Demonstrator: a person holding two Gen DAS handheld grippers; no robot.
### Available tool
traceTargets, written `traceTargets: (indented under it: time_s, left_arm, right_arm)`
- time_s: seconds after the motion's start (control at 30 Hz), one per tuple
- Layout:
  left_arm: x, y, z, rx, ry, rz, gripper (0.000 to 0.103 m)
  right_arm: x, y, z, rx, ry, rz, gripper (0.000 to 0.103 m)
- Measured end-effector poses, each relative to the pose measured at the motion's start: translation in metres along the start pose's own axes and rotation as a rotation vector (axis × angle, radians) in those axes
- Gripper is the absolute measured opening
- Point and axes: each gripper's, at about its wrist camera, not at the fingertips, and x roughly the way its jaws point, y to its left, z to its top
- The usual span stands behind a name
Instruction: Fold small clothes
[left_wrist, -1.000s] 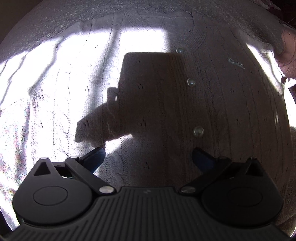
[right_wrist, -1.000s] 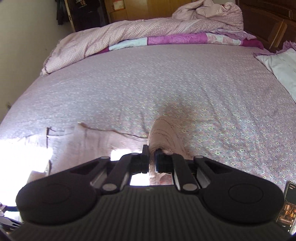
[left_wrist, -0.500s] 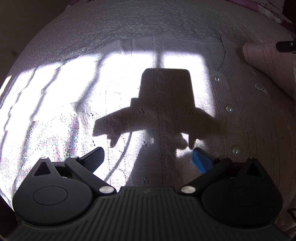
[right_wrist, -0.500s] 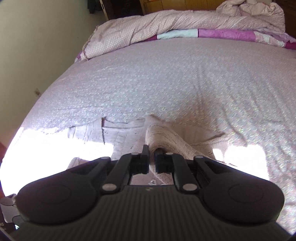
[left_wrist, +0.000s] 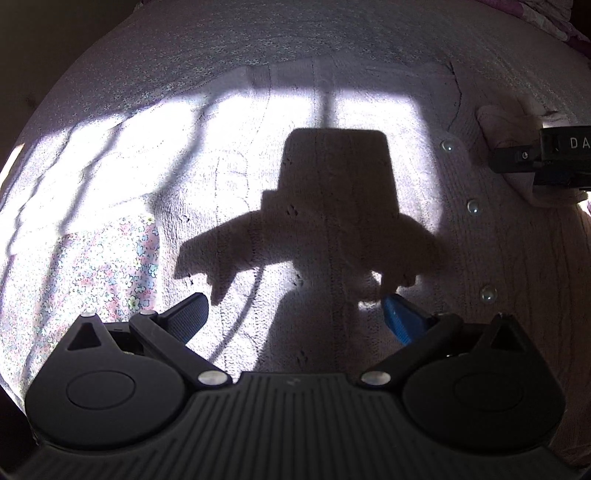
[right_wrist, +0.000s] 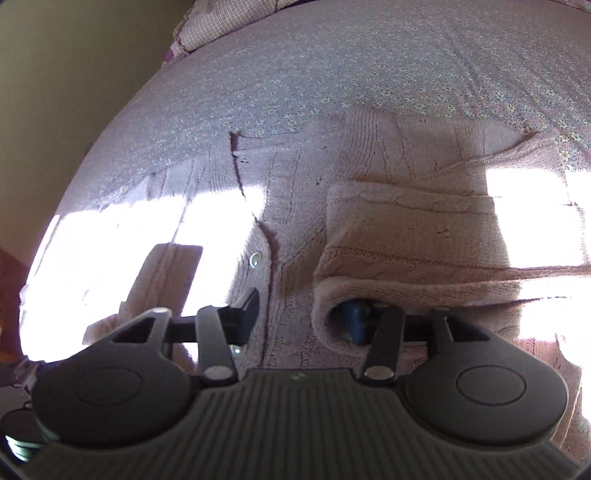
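A pale pink knitted cardigan (left_wrist: 332, 184) lies flat on the bed, with a row of clear buttons (left_wrist: 472, 206) down its front. My left gripper (left_wrist: 293, 306) hovers open above its sunlit middle and holds nothing. In the right wrist view one sleeve (right_wrist: 413, 236) lies folded across the cardigan's body. My right gripper (right_wrist: 301, 314) is low over it and its jaws are opening. The blue pad (right_wrist: 356, 321) sits inside the sleeve's cuff, the black finger (right_wrist: 247, 314) stands apart near a button (right_wrist: 255, 259), and neither presses the cloth. One of its black fingers (left_wrist: 513, 160) shows at the left wrist view's right edge.
The cardigan rests on a floral bedsheet (right_wrist: 369, 74). A crumpled checked quilt (right_wrist: 229, 22) lies at the far end of the bed. A plain wall (right_wrist: 74, 74) runs along the bed's left edge. Strong sunlight patches and gripper shadows cross the cloth.
My right gripper came down and leftward with the sleeve, laid it across the cardigan, and its jaws parted from shut. It now shows in the left wrist view; the left gripper stayed open.
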Motion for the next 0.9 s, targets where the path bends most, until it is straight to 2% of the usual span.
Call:
traceTargets:
  time_s: [0.23,0.43,0.6,0.73,0.9]
  left_arm:
    - [-0.004,-0.010,0.006,0.041,-0.015,-0.002,0.103]
    - [-0.012,-0.026,0.016,0.102,-0.019,-0.019,0.103]
    - [-0.019,-0.047,0.021,0.155,-0.032,-0.025,0.103]
    - [-0.021,-0.067,0.022,0.197,-0.030,-0.058,0.103]
    - [-0.025,-0.103,0.026,0.286,-0.064,-0.078,0.103]
  right_arm:
    - [-0.049,-0.001,-0.009,0.000,-0.040,0.009,0.059]
    - [-0.084,-0.024,-0.028,-0.019,-0.008,-0.090,0.058]
    - [-0.094,-0.057,-0.046,-0.027,0.032,-0.187,0.058]
    - [-0.096,-0.087,-0.062,0.024,0.054,-0.238,0.058]
    - [-0.101,-0.114,-0.078,0.118,0.076,-0.287,0.058]
